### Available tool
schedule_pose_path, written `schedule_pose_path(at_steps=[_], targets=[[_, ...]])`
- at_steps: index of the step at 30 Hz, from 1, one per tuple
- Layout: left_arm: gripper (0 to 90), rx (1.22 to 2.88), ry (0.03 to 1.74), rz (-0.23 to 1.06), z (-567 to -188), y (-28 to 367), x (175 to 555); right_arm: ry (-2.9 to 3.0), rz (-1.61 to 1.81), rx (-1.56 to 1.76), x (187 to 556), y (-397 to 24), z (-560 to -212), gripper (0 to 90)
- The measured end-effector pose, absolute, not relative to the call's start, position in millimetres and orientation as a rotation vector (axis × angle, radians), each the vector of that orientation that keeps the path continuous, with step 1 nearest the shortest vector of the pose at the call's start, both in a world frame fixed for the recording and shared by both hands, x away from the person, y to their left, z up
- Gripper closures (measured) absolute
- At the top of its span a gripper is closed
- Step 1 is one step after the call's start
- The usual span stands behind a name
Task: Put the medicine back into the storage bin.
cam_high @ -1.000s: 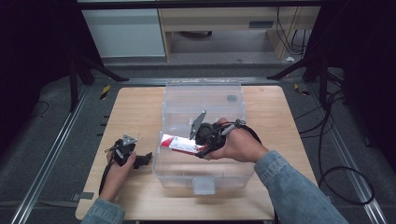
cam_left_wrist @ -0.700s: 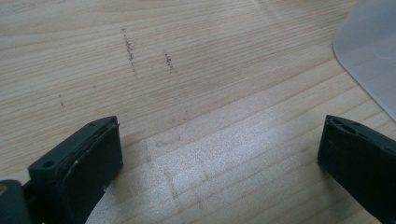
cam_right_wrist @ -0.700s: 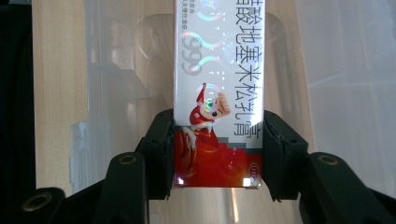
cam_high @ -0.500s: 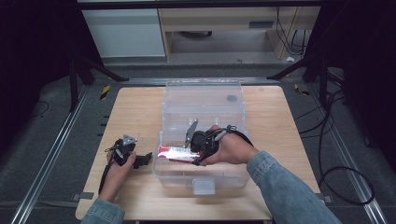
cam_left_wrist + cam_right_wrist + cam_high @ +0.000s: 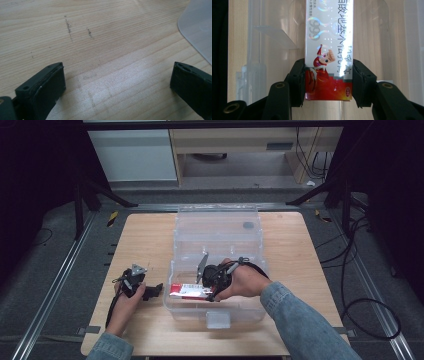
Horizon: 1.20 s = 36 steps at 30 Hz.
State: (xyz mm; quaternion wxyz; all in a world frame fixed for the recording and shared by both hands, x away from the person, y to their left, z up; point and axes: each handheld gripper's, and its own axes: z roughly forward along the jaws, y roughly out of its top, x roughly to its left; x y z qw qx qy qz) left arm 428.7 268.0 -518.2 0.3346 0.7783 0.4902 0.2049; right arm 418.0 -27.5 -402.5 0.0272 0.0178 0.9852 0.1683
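Observation:
A white and red medicine box with a cartoon figure printed on it lies level inside the clear plastic bin. My right gripper is shut on the box's red end, both pads pressed on its sides, low in the bin's front half. My left gripper rests on the wooden table left of the bin, its jaws wide open over bare wood with nothing between them.
The bin's clear lid stands open toward the far side. A corner of the bin lies close to my left gripper. Cables trail on the dark floor right of the table, and tripod legs stand at the far left.
My right gripper has come down and to the left with the medicine box, from above the bin's rim to low inside it. The left gripper has stayed put.

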Motion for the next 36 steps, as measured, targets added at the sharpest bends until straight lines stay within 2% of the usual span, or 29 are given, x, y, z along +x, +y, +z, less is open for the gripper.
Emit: schedule_pose_path(at_steps=[36], targets=[[0.0, 2.036, 1.275, 0.532, -518.1, 268.2, 429.0, 3.083, 0.429, 0.043, 425.2, -11.9, -439.3, 51.3]])
